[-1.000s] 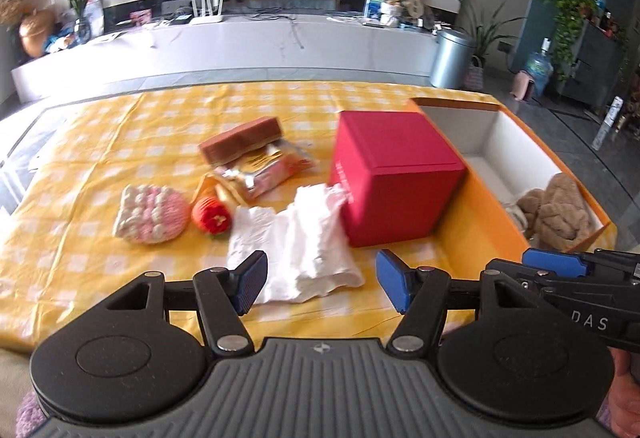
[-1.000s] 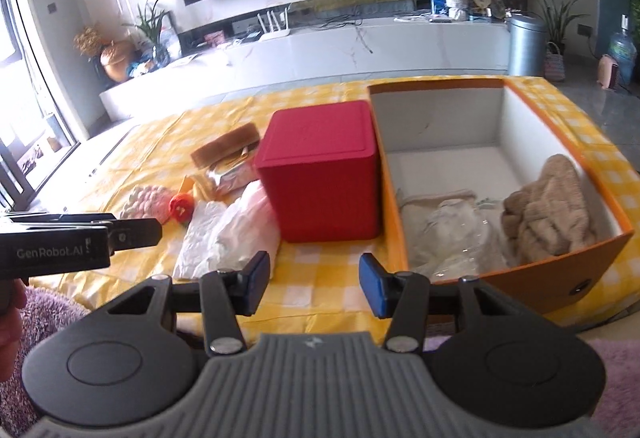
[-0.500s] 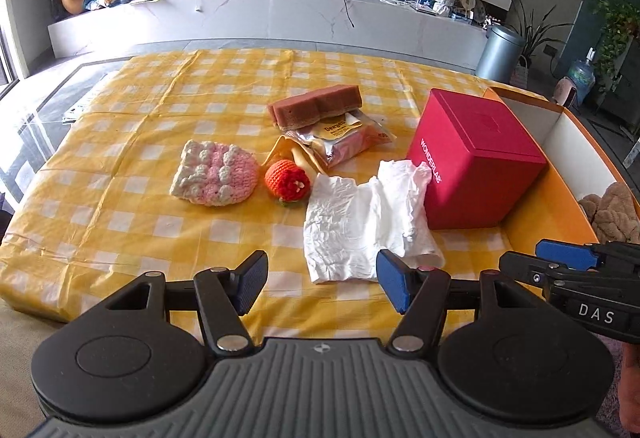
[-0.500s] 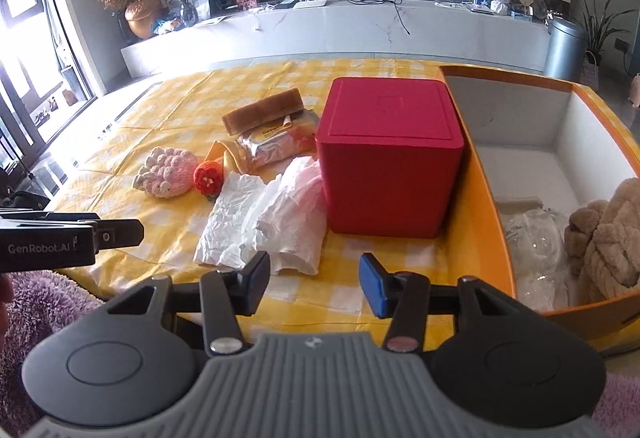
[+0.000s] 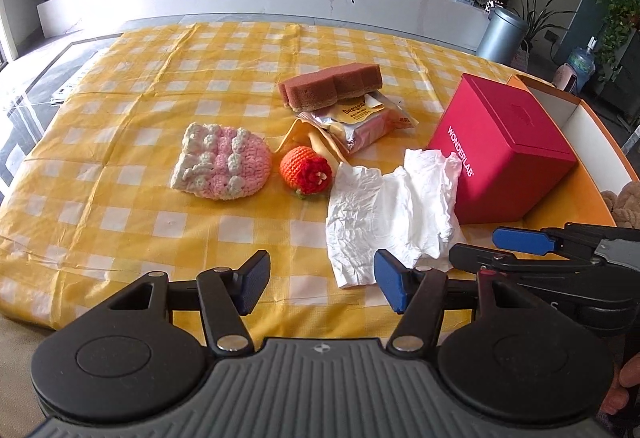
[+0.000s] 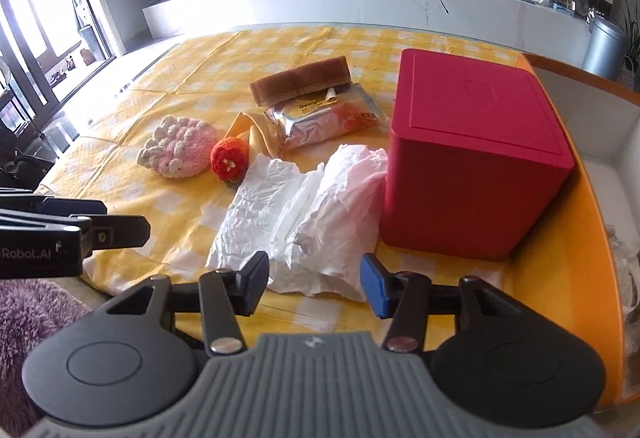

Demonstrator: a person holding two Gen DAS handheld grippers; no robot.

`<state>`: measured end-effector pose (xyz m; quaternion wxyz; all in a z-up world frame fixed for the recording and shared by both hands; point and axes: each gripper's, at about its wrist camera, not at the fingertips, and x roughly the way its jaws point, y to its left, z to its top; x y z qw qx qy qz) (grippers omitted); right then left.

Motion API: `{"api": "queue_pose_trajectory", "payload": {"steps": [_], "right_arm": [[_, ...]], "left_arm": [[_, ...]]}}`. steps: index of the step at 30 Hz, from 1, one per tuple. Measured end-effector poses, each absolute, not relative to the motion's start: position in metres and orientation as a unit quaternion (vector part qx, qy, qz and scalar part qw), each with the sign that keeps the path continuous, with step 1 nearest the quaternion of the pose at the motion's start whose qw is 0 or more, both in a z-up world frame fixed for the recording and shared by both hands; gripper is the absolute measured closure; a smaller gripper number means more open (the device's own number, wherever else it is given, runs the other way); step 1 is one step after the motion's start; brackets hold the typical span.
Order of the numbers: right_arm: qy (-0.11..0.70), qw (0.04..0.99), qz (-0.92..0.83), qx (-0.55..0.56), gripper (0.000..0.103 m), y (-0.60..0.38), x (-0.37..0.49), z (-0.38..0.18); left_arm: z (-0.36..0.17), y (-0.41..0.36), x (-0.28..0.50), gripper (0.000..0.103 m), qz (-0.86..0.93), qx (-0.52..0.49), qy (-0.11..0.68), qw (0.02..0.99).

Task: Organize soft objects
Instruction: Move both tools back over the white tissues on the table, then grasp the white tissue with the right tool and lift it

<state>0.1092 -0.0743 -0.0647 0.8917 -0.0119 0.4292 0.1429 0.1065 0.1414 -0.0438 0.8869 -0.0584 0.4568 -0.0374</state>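
Left wrist view: the left claw (image 5: pixel 320 284) hangs wide open and empty over the near edge of the yellow checked surface (image 5: pixel 132 214). Just ahead lies the crumpled white plastic bag (image 5: pixel 390 216), its far side touching the red cube-shaped box (image 5: pixel 502 154). Toward the middle sit the pink-and-white crocheted pouch (image 5: pixel 220 166) and, just beside it, the orange-red crocheted ball (image 5: pixel 306 170). Behind them a brown sponge (image 5: pixel 332 85) rests on a silvery wipes packet (image 5: pixel 356 122). The right claw (image 5: pixel 496 250) comes in from the right edge, and its blue pads stand apart, nothing between them.

Right wrist view: the right claw (image 6: pixel 314 284) is spread and empty, aimed straight at the bag (image 6: pixel 296 218). The orange storage bin (image 6: pixel 560 270) with its white inside runs along the right edge, touching the red box (image 6: pixel 476 158).

Risks, as I judge them: both claws hover near the same bag, so they could collide. The thin plastic may slip or snag only 1 layer. Dragging it could nudge the ball and roll it.
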Motion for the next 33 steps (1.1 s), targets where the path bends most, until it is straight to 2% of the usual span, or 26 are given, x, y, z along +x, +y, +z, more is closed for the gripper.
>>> {"api": "queue_pose_trajectory", "payload": {"steps": [4,6,17,20,22,23,24,25,27,33], "right_arm": [[0.442,0.887,0.135,0.003,0.033,-0.067,0.128,-0.077],[0.451,0.883,0.125,0.010,0.028,-0.063,0.139,-0.083],[0.472,0.876,0.099,-0.006,0.027,-0.037,0.170,-0.112],[0.476,0.874,0.091,-0.031,0.044,-0.031,0.169,-0.118],[0.466,0.879,0.084,-0.047,0.061,-0.032,0.164,-0.117],[0.465,0.880,0.088,-0.048,0.065,-0.034,0.163,-0.117],[0.464,0.880,0.091,-0.043,0.078,-0.037,0.162,-0.116],[0.464,0.880,0.093,-0.040,0.085,-0.038,0.161,-0.114],[0.459,0.882,0.097,-0.044,0.090,-0.041,0.157,-0.108],[0.468,0.872,0.130,-0.066,0.091,-0.050,0.140,-0.088]], "left_arm": [[-0.053,0.145,0.119,0.034,-0.037,-0.057,0.472,0.879],[-0.058,0.149,0.124,0.034,-0.032,-0.062,0.480,0.875],[-0.074,0.163,0.142,0.034,-0.026,-0.075,0.507,0.858],[-0.076,0.164,0.144,0.034,-0.028,-0.081,0.511,0.855],[-0.077,0.165,0.144,0.034,-0.028,-0.084,0.512,0.855],[-0.077,0.165,0.144,0.034,-0.028,-0.085,0.512,0.855],[-0.077,0.166,0.144,0.034,-0.027,-0.086,0.512,0.854],[-0.077,0.166,0.143,0.034,-0.028,-0.087,0.512,0.854],[-0.076,0.166,0.142,0.036,-0.033,-0.090,0.510,0.855],[-0.074,0.163,0.138,0.044,-0.047,-0.088,0.510,0.855]]}}
